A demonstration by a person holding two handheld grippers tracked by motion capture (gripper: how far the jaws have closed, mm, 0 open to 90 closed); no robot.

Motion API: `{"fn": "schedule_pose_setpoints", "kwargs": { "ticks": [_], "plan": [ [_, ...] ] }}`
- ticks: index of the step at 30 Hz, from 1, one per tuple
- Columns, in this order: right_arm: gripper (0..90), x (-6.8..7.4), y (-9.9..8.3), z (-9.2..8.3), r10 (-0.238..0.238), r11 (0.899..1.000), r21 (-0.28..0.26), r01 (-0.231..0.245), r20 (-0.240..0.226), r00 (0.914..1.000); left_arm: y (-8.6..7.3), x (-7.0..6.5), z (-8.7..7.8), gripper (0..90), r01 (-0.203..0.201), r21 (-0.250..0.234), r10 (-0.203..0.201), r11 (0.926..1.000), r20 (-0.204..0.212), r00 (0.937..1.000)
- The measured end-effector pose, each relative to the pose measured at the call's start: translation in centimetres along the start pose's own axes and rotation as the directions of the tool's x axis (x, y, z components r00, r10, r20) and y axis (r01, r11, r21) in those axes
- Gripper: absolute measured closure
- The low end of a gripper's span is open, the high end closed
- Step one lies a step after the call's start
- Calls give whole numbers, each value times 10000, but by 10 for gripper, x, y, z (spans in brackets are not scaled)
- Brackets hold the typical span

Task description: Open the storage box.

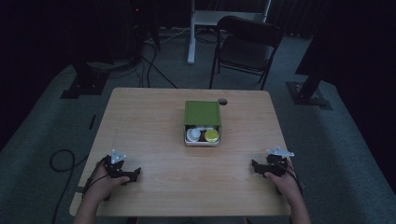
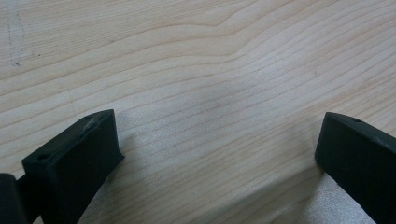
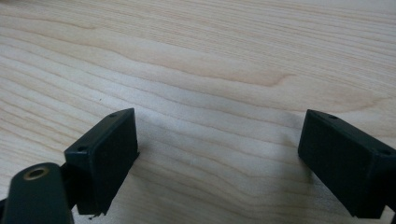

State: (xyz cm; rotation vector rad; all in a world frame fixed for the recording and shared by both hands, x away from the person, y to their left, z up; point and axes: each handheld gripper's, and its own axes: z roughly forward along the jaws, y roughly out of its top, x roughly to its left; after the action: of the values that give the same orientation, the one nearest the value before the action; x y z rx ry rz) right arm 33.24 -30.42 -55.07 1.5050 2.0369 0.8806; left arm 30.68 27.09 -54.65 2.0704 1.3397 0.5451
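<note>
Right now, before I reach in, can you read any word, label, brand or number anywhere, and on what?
None readable.
Green box: plain top, no print visible.
White round lid and yellow round lid inside it: too small and dim to read.
Light wooden table: only grain.

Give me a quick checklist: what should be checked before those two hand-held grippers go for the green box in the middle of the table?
1. Left hand-held gripper open with nothing between its jaws: ok; bare wood shows between them in the left gripper view.
2. Right hand-held gripper open and empty: ok.
3. Green box within the table's edges: ok; it sits near the middle.
4. Box partly open: ok; a white round container and a yellow-lidded one show at its near end.
5. Path from both grippers to the box free of things: ok.
6. Whether the green lid slides or lifts: cannot tell.
</note>
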Motion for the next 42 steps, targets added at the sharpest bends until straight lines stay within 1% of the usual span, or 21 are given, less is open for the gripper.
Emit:
{"fn": "schedule_pose_setpoints", "kwargs": {
  "ticks": [17, 23, 24, 25, 26, 28, 29, 30, 31, 34, 35, 36, 37, 38, 39, 42],
  "plan": [
    [121, 1, 0, -1, -55, 10000, -27, 55, 1, 10000, 0, 0, 0, 0, 6, -6, -6, 10000, -2, 10000],
    [122, 4, 1, 0, -159, 9999, 26, 159, -118, 9998, 0, 0, 0, 0, 7, -6, -7, 10000, -3, 10000],
    [121, 6, 2, 1, -265, 9996, -14, 265, -132, 9996, 0, 0, 0, 0, 3, -5, -3, 10000, -1, 10000],
    [121, 10, 3, 1, -499, 9987, -39, 499, -132, 9987, 0, 0, 0, 0, 3, -3, -3, 10000, -1, 10000],
    [121, 10, 3, 1, -499, 9987, -39, 499, -132, 9987, 0, 0, 0, 0, 2, -6, -2, 10000, 0, 10000],
    [122, 12, 5, 0, -690, 9975, -136, 688, -93, 9976, 0, 0, 0, 0, 2, -7, -2, 10000, -4, 10000],
    [122, 15, 8, 0, -959, 9952, -208, 959, 50, 9954, 0, 0, 0, 0, -1, -4, 1, 10000, -2, 10000],
    [122, 15, 8, 0, -959, 9952, -208, 959, 50, 9954, 0, 0, 0, 0, 1, -5, -1, 10000, -3, 10000],
    [122, 17, 9, 0, -1024, 9944, -240, 1028, 143, 9946, 0, 0, 0, 0, 1, -6, -1, 10000, -1, 10000],
    [122, 22, 12, -1, -1430, 9889, -339, 1445, 420, 9888, 0, 0, 0, 0, -1, -2, 1, 10000, -2, 10000],
    [122, 22, 12, -1, -1430, 9889, -339, 1445, 420, 9888, 0, 0, 0, 0, 2, -4, -2, 10000, -2, 10000],
    [122, 24, 13, -1, -1544, 9870, -375, 1564, 497, 9868, 0, 0, 0, 0, 0, -4, 0, 10000, -2, 10000],
    [134, 29, 16, -2, -1866, 9807, -446, 1901, 735, 9797, 0, 0, 0, 0, 3, -7, -3, 10000, -3, 10000],
    [135, 31, 17, -2, -2018, 9772, -497, 2065, 857, 9757, 0, 0, 0, 0, 4, -5, -4, 10000, -3, 10000],
    [135, 31, 17, -2, -2018, 9772, -497, 2065, 857, 9757, 0, 0, 0, 0, -1, -2, 1, 10000, -2, 10000],
    [135, 37, 20, -2, -2359, 9689, -516, 2419, 1011, 9665, 0, 0, 0, 0, 1, -5, -1, 10000, -2, 10000]
  ]
}}
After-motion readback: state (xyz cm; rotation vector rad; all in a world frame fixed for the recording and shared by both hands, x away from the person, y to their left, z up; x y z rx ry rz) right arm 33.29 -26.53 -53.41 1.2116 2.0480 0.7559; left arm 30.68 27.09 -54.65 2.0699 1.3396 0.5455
